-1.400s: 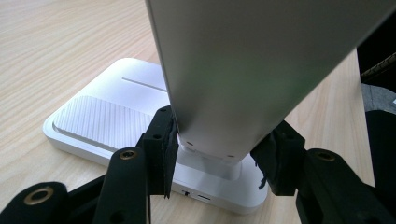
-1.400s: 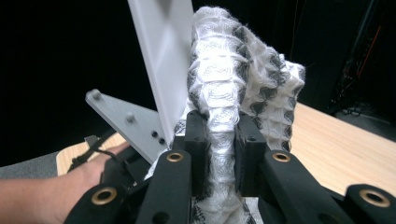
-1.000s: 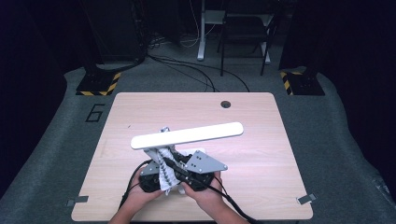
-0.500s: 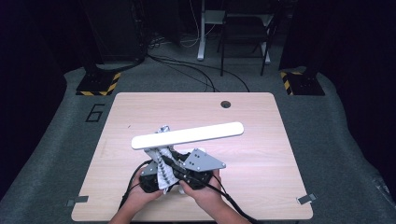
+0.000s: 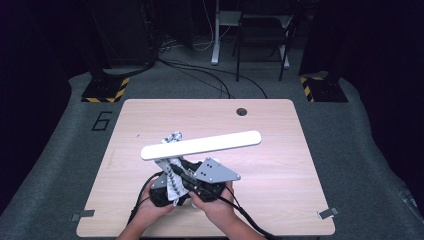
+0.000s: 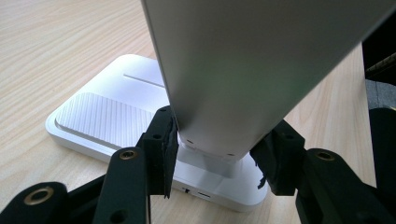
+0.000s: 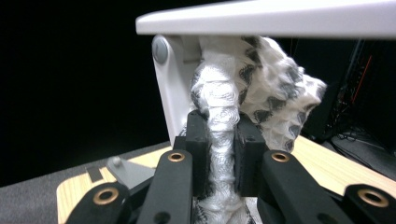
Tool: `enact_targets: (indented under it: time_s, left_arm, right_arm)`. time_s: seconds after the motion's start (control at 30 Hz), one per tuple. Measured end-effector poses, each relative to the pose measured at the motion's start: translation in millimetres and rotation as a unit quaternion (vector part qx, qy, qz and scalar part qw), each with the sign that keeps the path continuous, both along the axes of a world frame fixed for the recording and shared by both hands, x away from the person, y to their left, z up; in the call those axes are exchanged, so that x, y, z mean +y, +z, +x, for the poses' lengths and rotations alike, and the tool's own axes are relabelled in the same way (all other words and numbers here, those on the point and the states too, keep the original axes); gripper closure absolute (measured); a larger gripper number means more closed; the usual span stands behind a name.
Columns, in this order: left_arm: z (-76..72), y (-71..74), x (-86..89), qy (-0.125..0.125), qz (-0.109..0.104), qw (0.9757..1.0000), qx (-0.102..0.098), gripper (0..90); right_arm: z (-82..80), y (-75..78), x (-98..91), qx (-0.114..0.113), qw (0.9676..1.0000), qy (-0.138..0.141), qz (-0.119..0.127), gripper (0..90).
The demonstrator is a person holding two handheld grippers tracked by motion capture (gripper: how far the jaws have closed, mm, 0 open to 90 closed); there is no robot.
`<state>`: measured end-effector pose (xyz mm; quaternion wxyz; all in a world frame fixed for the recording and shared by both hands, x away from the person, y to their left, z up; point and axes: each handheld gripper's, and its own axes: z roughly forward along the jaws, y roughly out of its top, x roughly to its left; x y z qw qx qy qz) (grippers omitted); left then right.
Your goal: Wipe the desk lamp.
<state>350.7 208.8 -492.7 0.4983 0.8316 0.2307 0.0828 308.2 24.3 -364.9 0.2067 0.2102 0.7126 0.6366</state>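
left hand-held gripper (image 6: 215, 154) is held low at the near edge of the surface (image 5: 280, 150), jaws clamped on the lamp (image 6: 243, 74) stem above its base | right hand-held gripper (image 7: 219, 140) is held just beside it, jaws pinched on the cloth (image 7: 224, 116) against the lamp | counted: one lamp, one cloth, two grippers

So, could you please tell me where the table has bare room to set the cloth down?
The table is bare along its right side, from the round hole down to the near edge, and across the far left corner. It is crowded near the middle front, where the lamp, the cloth and both hands sit.
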Motion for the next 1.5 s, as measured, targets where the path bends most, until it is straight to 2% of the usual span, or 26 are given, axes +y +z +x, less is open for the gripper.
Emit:
enact_targets:
  time_s: [0.37, 0.53, 0.77, 1.2, 1.3, 1.37, 1.43, 1.5]
  left_arm:
    - [0.2, 0.6, 0.1, -0.003, 0.005, 1.0, -0.002, 53.2]
    - [-0.5, 0.1, -1.0, 0.0, -0.001, 1.0, 0.001, 53.2]
    - [-0.4, 0.0, -1.6, 0.001, 0.003, 1.0, -0.002, 53.2]
    - [-0.3, -0.9, -0.7, -0.003, 0.001, 1.0, -0.003, 53.0]
    - [-0.9, -3.4, -1.2, 0.006, -0.013, 0.9999, -0.009, 53.1]
    - [0.0, -3.2, -0.5, 0.0, -0.007, 0.9999, -0.01, 53.1]
    - [-1.0, -3.9, -1.3, 0.005, -0.016, 0.9998, -0.005, 53.1]
    - [-1.1, -4.8, -1.6, 0.01, -0.021, 0.9997, -0.008, 53.1]
  right_arm:
    - [-5.4, 7.9, 3.3, -0.015, 0.9996, 0.002, 0.024, 79.7]
    - [-5.7, 9.6, 3.4, -0.012, 0.9993, 0.005, 0.036, 80.1]
    - [-5.6, 9.3, 0.3, 0.003, 0.9976, 0.001, 0.07, 80.9]
    - [-7.8, 9.3, -15.0, -0.006, 0.9969, -0.018, 0.076, 80.9]
    - [-8.4, 9.0, -19.9, -0.007, 0.9966, -0.025, 0.079, 80.9]
    - [-9.0, 9.0, -23.4, -0.005, 0.9963, -0.031, 0.081, 80.9]
    - [-8.4, 9.0, -27.5, -0.009, 0.9962, -0.033, 0.08, 80.9]
    - [-8.5, 9.0, -31.2, -0.008, 0.996, -0.036, 0.081, 80.9]
